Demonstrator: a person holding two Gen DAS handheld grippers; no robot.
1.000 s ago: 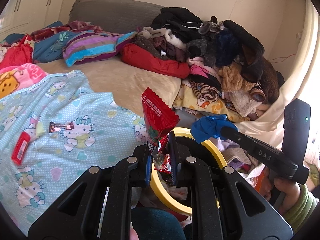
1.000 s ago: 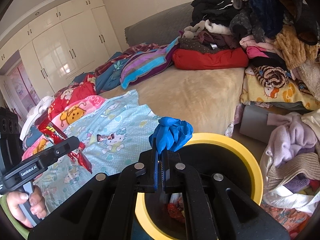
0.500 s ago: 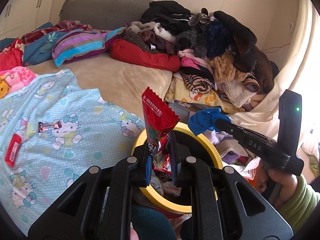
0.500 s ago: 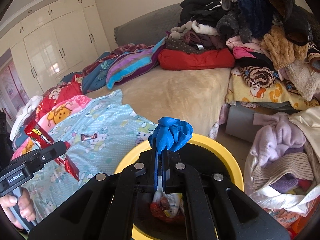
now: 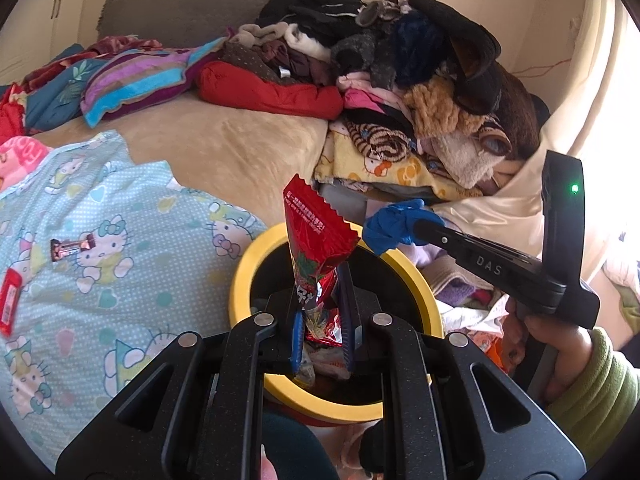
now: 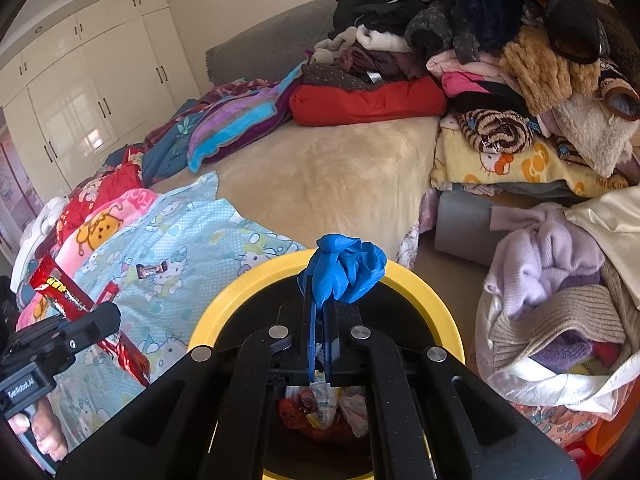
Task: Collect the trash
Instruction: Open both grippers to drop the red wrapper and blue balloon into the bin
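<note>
Reading the visible markings first: the right gripper [image 5: 404,226] carries the letters "DAS" on its finger, and the left gripper [image 6: 100,320] carries a label that appears to read "GenRobot.AI"; the white print on the red snack wrapper [image 5: 316,248] is too small to read. The left gripper is clamped on the red snack wrapper, which stands upright between its pads above the yellow-rimmed bin [image 5: 256,256]. The right gripper is clamped on a crumpled blue glove [image 6: 344,268], held over the far rim of the bin. Compared with one second ago, both grippers have moved down and toward the bin, so its opening and the discarded wrappers inside now sit directly below each. A small dark candy wrapper [image 5: 72,246] and a red packet [image 5: 8,306] lie on the Hello Kitty blanket [image 5: 132,280], left of the bin.
</note>
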